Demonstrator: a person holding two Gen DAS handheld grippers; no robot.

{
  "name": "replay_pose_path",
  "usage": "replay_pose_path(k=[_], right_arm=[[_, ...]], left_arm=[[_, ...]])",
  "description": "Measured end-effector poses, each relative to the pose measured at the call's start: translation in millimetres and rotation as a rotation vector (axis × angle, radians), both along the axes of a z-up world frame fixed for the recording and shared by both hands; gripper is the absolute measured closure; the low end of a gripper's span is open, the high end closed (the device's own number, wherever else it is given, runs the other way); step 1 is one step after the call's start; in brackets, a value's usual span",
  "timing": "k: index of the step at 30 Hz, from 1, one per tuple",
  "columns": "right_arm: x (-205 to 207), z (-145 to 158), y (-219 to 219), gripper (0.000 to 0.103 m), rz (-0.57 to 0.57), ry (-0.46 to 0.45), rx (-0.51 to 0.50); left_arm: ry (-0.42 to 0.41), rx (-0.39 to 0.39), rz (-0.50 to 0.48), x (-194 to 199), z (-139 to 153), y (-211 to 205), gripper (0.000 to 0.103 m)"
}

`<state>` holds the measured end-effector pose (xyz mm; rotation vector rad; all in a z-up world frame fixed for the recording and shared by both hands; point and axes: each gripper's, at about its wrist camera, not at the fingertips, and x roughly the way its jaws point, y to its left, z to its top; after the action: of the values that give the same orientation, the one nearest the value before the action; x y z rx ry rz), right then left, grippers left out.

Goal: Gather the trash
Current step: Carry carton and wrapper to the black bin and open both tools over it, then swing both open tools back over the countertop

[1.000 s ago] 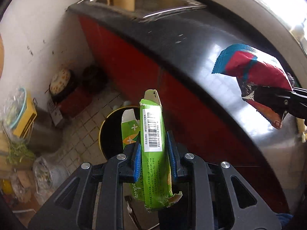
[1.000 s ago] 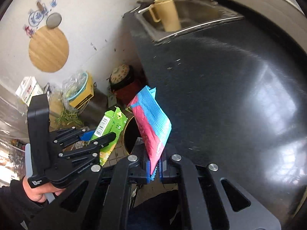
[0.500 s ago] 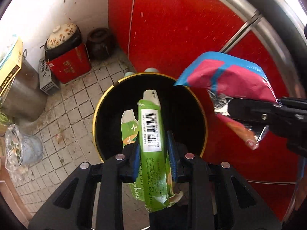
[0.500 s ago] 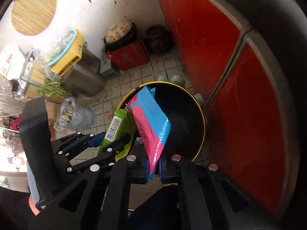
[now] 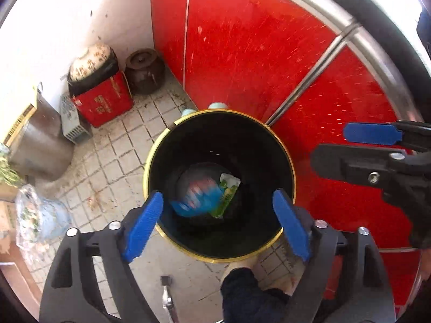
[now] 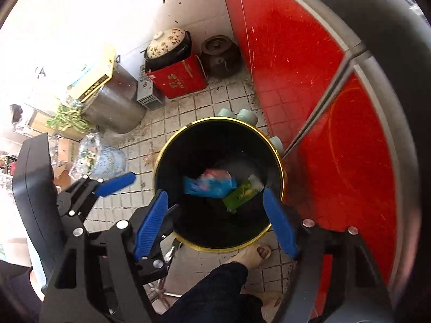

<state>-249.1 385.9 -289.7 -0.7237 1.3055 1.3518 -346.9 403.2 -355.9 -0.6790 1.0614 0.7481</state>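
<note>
The blue-and-pink wrapper (image 5: 198,197) and the green carton (image 5: 225,194) lie blurred inside the black, gold-rimmed bin (image 5: 280,145), touching each other; print unreadable. Above the bin, the left gripper (image 5: 219,222) and right gripper (image 6: 217,220) have jaws opening wide, nothing between them. A foot (image 6: 256,253) touches the bin's base, partly hidden by a dark trouser leg (image 6: 212,290)

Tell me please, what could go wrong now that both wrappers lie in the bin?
1. The bin stands close against the red cabinet; a knock from the left hand-held gripper, whose opening jaws are empty above the rim, might tip it.
2. A bare foot touches the bin's base; a dropped tool could hit it.
3. The blue wrapper and green wrapper look blurred, perhaps unsettled.
</note>
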Motion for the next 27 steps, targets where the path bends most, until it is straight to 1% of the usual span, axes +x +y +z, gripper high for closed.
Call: replay_pose_path(k=[2,3,4,5,6,7,8,9,10,11,12,13,14,17,19,20,22,25,27], right_arm=[[7,32,-17,0.032,-0.008,0.003,0.027],[17,60,-33,0.032,-0.031,0.017,0.059],[24,79,-44,0.028,-0.049,0.030,0.080],[38,108,-65,0.025,-0.076,0.027,0.119],[52,131,-85,0.019,-0.102,0.007,0.156],[68,153,-107,0.017,-0.132,-0.020,0.190],[82,169,-127,0.015,-0.161,-0.042,0.215],[99,186,-152,0.013,-0.206,-0.074,0.233],[119,202,-181,0.012,-0.263,-0.106,0.250],[130,213,-199,0.012,-0.303,-0.125,0.262],[150,230,-232,0.012,-0.379,-0.176,0.271],[161,240,-250,0.012,-0.423,-0.205,0.275],[178,253,-284,0.012,-0.508,-0.263,0.277],[211,274,-356,0.012,-0.699,-0.358,0.261],[230,281,-416,0.012,-0.853,-0.406,0.239],[237,281,-435,0.012,-0.896,-0.415,0.230],[248,278,-490,0.012,-1.041,-0.425,0.206],[247,270,-550,0.012,-1.179,-0.416,0.188],[246,262,-581,0.012,-1.244,-0.400,0.180]], left_arm=[[0.006,0.014,-0.013,-2,28,-8,0.019],[0.007,0.024,-0.020,-2,45,-13,0.015],[0.015,0.040,-0.032,0,62,-18,0.013],[0.022,0.060,-0.054,4,79,-24,0.011],[0.027,0.084,-0.085,10,99,-34,0.009],[0.039,0.114,-0.120,21,120,-45,0.007],[0.050,0.141,-0.149,32,137,-55,0.007],[0.058,0.163,-0.184,46,154,-67,0.007],[0.052,0.175,-0.227,64,171,-81,0.007],[0.032,0.178,-0.271,82,186,-94,0.007],[0.007,0.179,-0.315,102,200,-107,0.007],[-0.026,0.177,-0.372,125,213,-124,0.007],[-0.051,0.173,-0.427,145,223,-139,0.007],[-0.118,0.168,-0.622,213,250,-193,0.007],[-0.156,0.174,-0.743,252,263,-233,0.007],[-0.166,0.177,-0.799,269,269,-252,0.007],[-0.172,0.172,-0.898,298,278,-292,0.007],[-0.176,0.139,-0.993,326,279,-330,0.007],[-0.166,0.116,-1.039,339,277,-355,0.007]])
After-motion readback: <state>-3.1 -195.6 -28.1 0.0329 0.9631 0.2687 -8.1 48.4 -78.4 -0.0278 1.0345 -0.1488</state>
